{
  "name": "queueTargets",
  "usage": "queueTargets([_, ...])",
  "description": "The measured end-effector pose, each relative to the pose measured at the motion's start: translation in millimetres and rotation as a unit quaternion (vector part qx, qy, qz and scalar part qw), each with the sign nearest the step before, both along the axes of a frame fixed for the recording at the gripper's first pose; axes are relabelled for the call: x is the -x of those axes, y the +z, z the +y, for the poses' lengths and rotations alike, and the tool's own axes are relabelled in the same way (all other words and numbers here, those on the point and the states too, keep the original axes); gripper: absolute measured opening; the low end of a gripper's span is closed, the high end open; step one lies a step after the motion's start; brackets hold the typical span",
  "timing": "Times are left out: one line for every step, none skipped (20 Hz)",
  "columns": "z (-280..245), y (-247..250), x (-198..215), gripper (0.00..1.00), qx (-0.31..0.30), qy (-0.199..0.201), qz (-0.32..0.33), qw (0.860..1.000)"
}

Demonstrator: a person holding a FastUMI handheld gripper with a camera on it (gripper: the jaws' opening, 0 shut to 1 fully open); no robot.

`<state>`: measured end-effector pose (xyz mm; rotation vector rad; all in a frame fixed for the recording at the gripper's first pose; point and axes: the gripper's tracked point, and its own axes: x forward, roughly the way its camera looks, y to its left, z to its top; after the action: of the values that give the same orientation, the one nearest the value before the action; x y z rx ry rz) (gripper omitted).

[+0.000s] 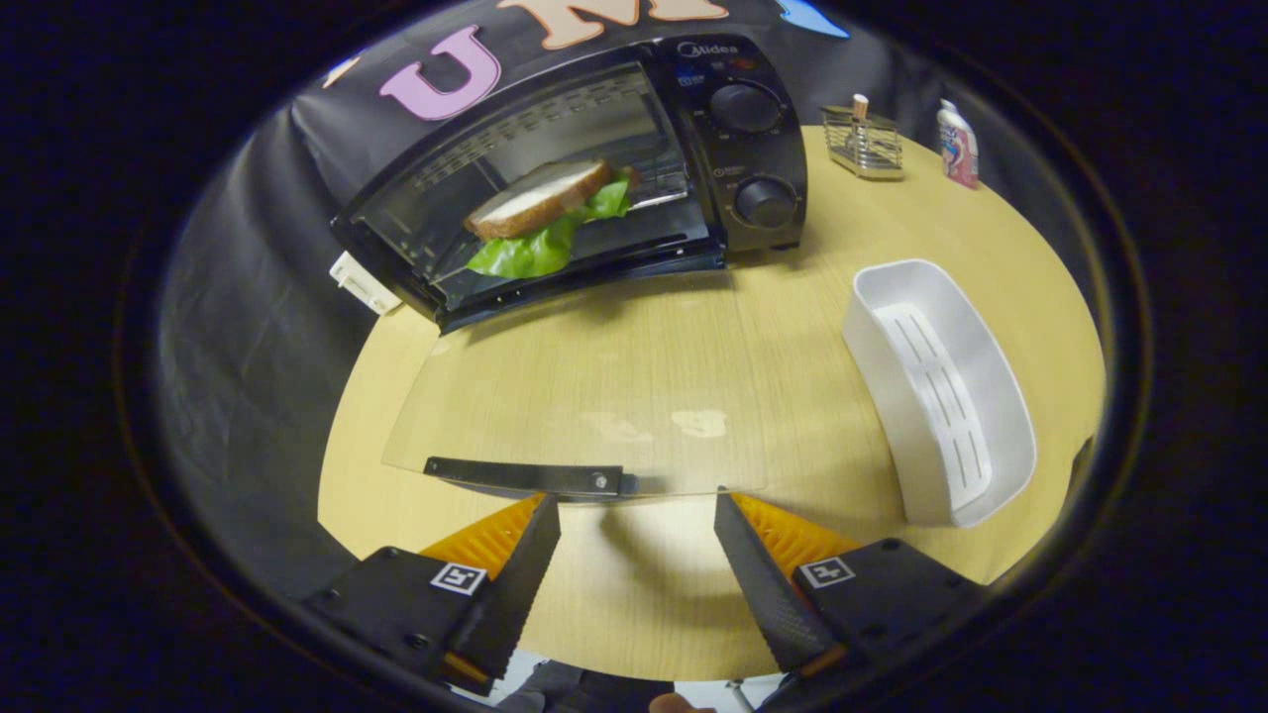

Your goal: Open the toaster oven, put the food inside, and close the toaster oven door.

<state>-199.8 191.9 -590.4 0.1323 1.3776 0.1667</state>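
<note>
The toaster oven [594, 168] stands at the far edge of the round wooden tabletop [773, 327], against the booth wall; its glass door [584, 406] lies folded down flat toward the gripper, hinged at the oven's front lip, so the free edge with the dark handle bar [525, 476] is the part nearest the tool; the sandwich [545, 213], bread over green lettuce, already sits inside the cavity on the rack. The gripper [637, 515] hangs just short of that free edge with its fingers spread wide and nothing between them; the handle bar runs crosswise to the fingers, its right end just ahead of the left fingertip. Closing is likely the step left, and it turns on this: the door's edge lies straight ahead and must swing up and away. A white tray [941, 396] rests near the tabletop's right edge; a wire rack [864, 144] and a small bottle [959, 147] stand at the far right.
</note>
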Motion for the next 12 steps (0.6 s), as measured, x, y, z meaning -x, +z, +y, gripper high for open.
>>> queueTargets([-0.6,2.1,-3.6,0.99,0.0,0.005,-0.009,1.0])
queueTargets([-0.5,4.4,-5.2,0.99,0.0,0.008,-0.016,1.0])
queueTargets([-0.2,8.5,-8.1,0.99,0.0,0.009,-0.021,1.0])
queueTargets([1.1,12.2,-10.5,0.99,-0.001,0.01,-0.026,1.0])
queueTargets([2.5,17.5,-14.3,0.99,-0.003,0.012,-0.033,0.999])
queueTargets([3.5,23.4,-18.3,0.99,-0.006,0.01,-0.041,0.999])
queueTargets([5.0,30.0,-23.6,0.99,-0.012,0.007,-0.048,0.999])
queueTargets([6.6,36.4,-28.2,0.99,-0.017,0.003,-0.056,0.998])
queueTargets([8.4,43.2,-34.7,0.99,-0.024,-0.002,-0.063,0.998])
queueTargets([12.1,45.5,-34.4,0.99,-0.03,-0.007,-0.073,0.997])
queueTargets([14.6,52.5,-42.9,0.99,-0.035,-0.01,-0.084,0.996])
queueTargets([16.4,58.9,-50.8,0.99,-0.04,-0.013,-0.096,0.994])
